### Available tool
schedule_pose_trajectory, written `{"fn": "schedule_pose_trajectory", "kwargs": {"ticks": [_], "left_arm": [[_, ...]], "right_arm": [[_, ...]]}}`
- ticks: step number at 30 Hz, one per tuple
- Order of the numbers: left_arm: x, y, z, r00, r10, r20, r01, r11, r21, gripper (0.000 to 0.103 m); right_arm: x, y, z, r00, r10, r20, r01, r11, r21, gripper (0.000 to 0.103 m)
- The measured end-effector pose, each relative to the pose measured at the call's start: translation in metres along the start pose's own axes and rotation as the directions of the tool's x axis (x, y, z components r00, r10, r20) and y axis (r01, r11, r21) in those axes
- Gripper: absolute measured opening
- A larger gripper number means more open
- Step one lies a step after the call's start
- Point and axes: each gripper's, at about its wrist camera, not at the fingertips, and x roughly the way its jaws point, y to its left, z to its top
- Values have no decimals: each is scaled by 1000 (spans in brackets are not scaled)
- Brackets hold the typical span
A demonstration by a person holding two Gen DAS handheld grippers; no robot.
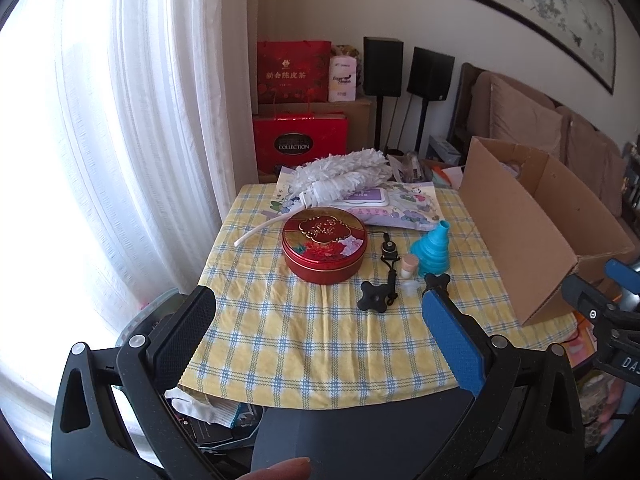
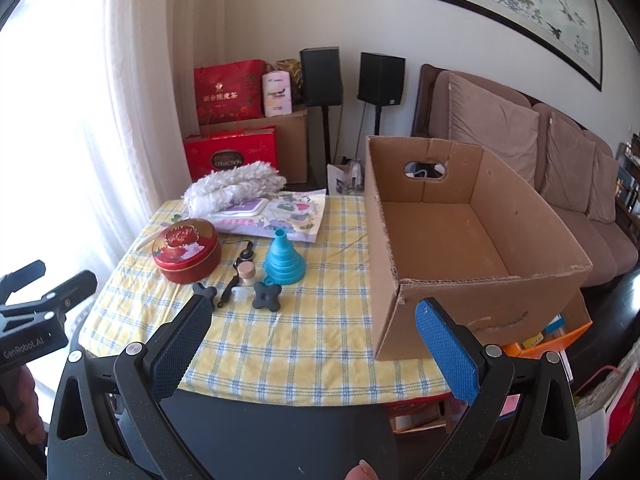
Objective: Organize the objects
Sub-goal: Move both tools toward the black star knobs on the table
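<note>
Both jaws gape, red tin [image 1: 324, 245] well beyond them.

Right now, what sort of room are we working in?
Most likely a home living room: a brown sofa along the wall under a framed painting, two speakers on stands, and a small table with a checked tablecloth.

Setting: home living room. Evidence: brown sofa [image 2: 532, 168] with cushions under a framed painting [image 2: 516, 8], sheer white curtains [image 1: 132, 120], two black speakers on stands [image 2: 380, 78]. Also: red gift bags [image 1: 294, 72] on cartons, desk [image 2: 304, 332] under a yellow checked cloth.
</note>
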Motion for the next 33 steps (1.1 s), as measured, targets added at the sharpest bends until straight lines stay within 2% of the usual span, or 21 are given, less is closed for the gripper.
{"fn": "schedule_pose_trajectory", "kwargs": {"ticks": [6,15,17,20,21,25,28,33], "left_arm": [[16,16,-2,1000,-18,-16,18,1000,-17,103],[52,23,-15,996,-77,-49,77,997,-18,103],[62,19,-18,995,-88,-56,89,996,0,101],[75,12,-20,992,-113,-63,114,993,23,100],[79,11,-22,989,-133,-62,135,990,26,100],[103,3,-24,983,-157,-94,161,986,43,87],[121,-3,-27,978,-165,-124,173,984,50,82],[143,-8,-26,969,-193,-156,202,978,43,76]], "right_arm": [[8,7,-1,1000,9,26,-8,999,-41,103],[29,25,-5,996,93,17,-91,991,-93,99],[36,31,-9,994,110,6,-108,988,-113,95],[52,41,-14,992,124,-24,-126,982,-138,84],[58,44,-16,991,129,-37,-133,981,-143,76],[92,49,-19,983,144,-117,-159,978,-132,61],[115,48,-21,978,140,-157,-157,982,-104,57],[144,47,-21,979,89,-185,-111,987,-114,52]]}}
